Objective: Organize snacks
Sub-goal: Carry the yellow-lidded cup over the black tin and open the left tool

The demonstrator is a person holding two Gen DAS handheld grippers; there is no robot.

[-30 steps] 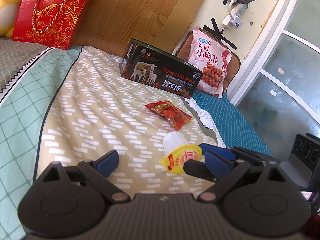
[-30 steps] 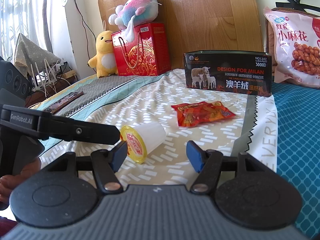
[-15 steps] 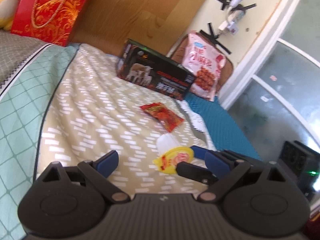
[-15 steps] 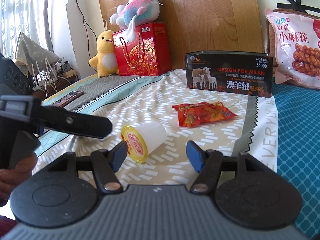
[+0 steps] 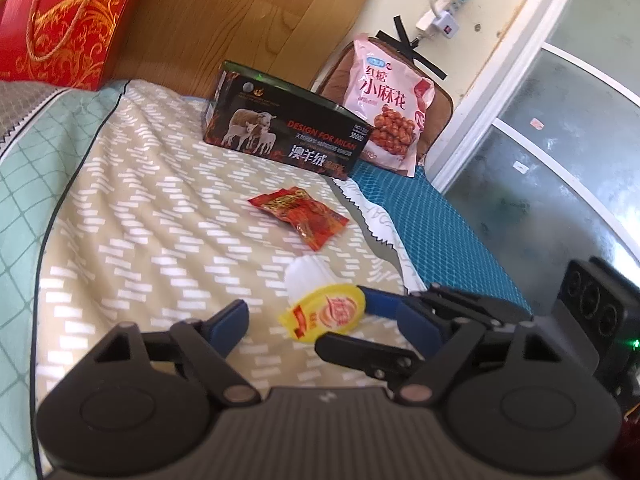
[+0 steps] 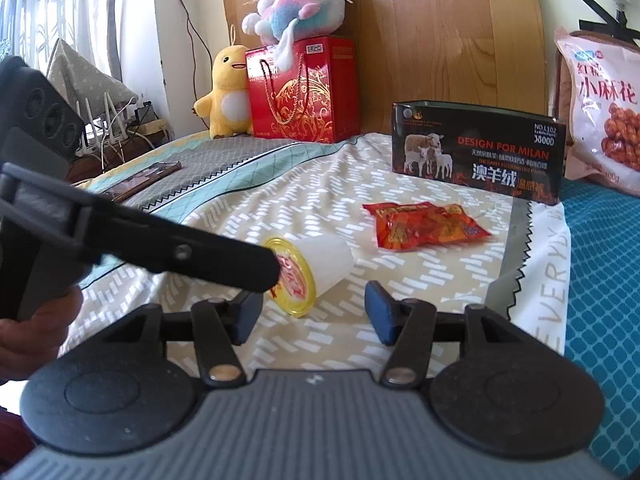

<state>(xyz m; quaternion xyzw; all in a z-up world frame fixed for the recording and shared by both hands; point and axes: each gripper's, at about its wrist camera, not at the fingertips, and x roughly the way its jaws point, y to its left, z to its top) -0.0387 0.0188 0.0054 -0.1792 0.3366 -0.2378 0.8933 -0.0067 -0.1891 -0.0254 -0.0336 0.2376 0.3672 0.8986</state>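
Note:
A white jelly cup with a yellow foil lid (image 5: 324, 308) lies on its side on the patterned bedspread; it also shows in the right wrist view (image 6: 316, 266). A red snack packet (image 5: 298, 216) lies beyond it, also in the right wrist view (image 6: 424, 224). A black open-top box (image 5: 286, 130) with sheep on it stands at the back (image 6: 478, 150). My left gripper (image 5: 324, 326) is open with the cup's lid between its fingers. My right gripper (image 6: 314, 312) is open just in front of the cup. The left gripper's finger (image 6: 192, 252) reaches to the lid.
A pink snack bag (image 5: 392, 104) leans at the back right. A red gift box (image 6: 304, 92) and plush toys (image 6: 228, 92) stand at the headboard. The teal blanket (image 6: 600, 280) lies to the right. A phone (image 6: 144, 176) lies at the left bed edge.
My left gripper has moved forward to the jelly cup, so its finger now covers part of the lid in the right wrist view. The right gripper has hardly moved.

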